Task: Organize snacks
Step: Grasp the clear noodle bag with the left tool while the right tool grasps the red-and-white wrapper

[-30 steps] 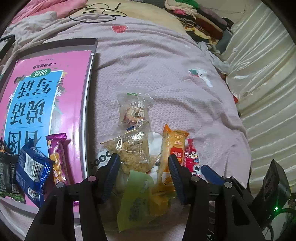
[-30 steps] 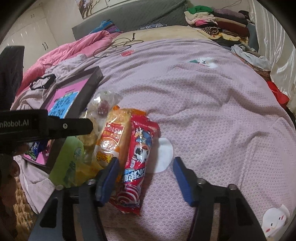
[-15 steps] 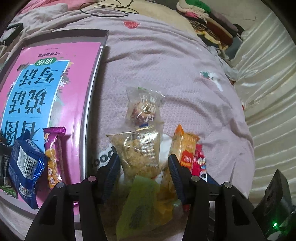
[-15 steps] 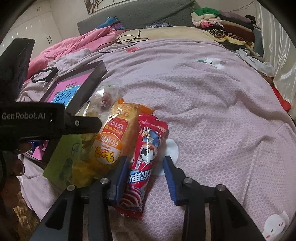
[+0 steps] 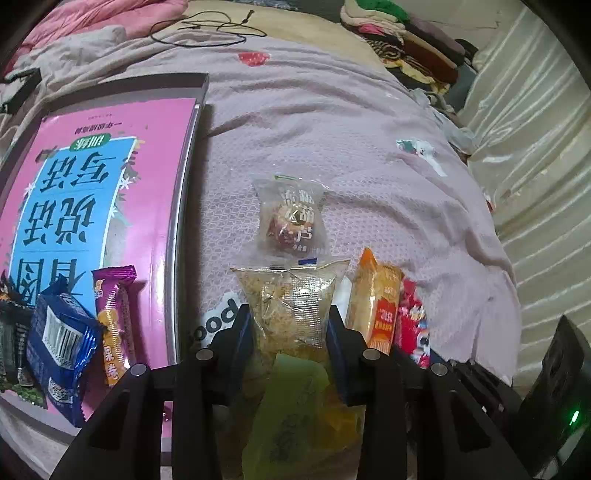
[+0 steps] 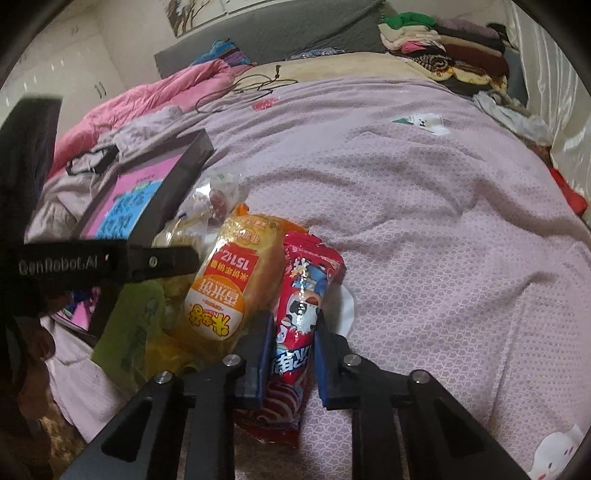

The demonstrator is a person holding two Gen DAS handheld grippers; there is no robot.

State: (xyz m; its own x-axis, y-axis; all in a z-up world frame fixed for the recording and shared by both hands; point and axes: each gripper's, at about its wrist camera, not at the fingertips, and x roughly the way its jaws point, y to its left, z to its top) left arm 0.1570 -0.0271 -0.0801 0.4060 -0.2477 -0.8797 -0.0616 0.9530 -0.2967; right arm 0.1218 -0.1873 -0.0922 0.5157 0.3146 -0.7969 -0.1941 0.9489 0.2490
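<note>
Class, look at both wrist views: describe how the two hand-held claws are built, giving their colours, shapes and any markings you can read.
Each claw is a black frame with two angular arms, silver round bolts at the joints and flat blue pads inside the fingers. The left claw and right claw look alike. In the right wrist view, the left claw's black body carries pale lettering, "GenRobot.AI". No sleeve or cable on the claws shows.

A lilac bedspread (image 6: 424,206) covers the bed; beyond it stand a grey headboard (image 6: 295,33) and pale walls, with folded clothes (image 6: 443,48) piled beside.
</note>
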